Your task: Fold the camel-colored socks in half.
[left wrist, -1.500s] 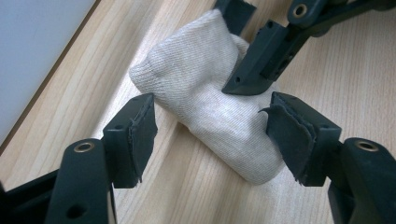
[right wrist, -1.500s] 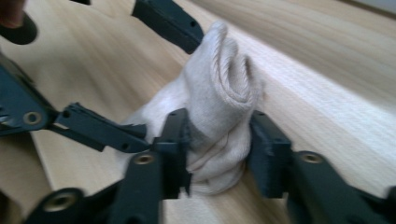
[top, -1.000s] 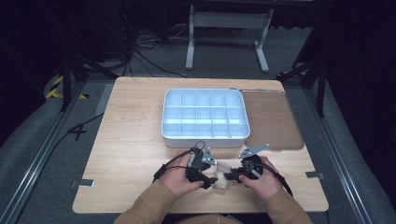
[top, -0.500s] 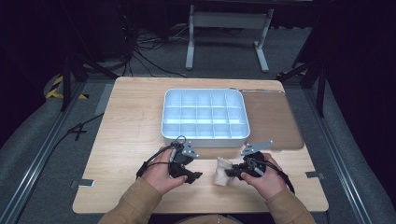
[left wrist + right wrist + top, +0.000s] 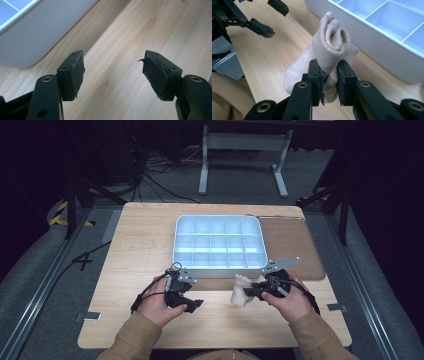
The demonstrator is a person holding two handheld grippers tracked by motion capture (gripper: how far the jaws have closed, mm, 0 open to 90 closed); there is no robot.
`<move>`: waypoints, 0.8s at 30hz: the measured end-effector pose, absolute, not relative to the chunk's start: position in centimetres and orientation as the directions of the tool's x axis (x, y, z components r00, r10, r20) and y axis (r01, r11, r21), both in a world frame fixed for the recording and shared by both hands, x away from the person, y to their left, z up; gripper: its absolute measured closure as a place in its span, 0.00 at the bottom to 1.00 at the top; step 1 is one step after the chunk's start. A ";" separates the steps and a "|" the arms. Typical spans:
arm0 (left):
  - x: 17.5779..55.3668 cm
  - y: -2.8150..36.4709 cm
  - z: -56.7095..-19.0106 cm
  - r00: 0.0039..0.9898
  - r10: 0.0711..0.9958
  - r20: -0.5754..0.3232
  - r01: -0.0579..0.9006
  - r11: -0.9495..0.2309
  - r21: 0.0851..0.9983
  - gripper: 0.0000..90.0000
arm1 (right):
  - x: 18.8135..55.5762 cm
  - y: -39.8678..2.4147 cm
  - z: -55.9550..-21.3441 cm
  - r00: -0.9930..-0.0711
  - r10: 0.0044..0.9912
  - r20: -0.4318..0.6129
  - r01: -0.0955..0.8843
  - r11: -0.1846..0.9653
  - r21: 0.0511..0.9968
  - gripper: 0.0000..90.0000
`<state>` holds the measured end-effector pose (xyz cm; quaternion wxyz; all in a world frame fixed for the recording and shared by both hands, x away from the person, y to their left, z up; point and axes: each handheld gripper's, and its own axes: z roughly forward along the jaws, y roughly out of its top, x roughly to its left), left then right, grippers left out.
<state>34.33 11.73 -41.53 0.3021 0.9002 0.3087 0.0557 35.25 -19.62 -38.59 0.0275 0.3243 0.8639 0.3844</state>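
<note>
Left gripper (image 5: 192, 304) now off rolled sock (image 5: 329, 50), jaws apart, empty. Right gripper (image 5: 329, 75) alone clamps sock, lifted; tray (image 5: 220, 265) placement next.

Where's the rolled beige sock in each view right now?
High view: the rolled sock sits low and right of centre, in the right tongs, just in front of the white tray.
Left gripper view: not in it.
Right gripper view: sock at centre, pinched between the jaws.
Shared landmark: the tray's white front wall.
</note>
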 end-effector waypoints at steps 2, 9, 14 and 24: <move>34.5 12.1 -41.5 0.796 0.598 -0.093 0.532 -0.618 0.579 0.37 | 35.5 -19.7 -38.3 -0.790 0.582 0.191 0.531 0.496 0.687 0.84; 34.8 13.0 -41.0 0.790 0.607 -0.087 0.532 -0.609 0.588 0.36 | 36.5 -20.0 -37.2 -0.787 0.590 0.178 0.526 0.492 0.694 0.84; 34.8 13.3 -41.1 0.786 0.613 -0.081 0.537 -0.612 0.581 0.37 | 37.3 -20.3 -36.7 -0.783 0.602 0.157 0.518 0.491 0.700 0.83; 35.0 13.0 -41.2 0.803 0.591 -0.079 0.525 -0.637 0.564 0.37 | 38.5 -20.8 -35.6 -0.771 0.621 0.143 0.518 0.480 0.708 0.83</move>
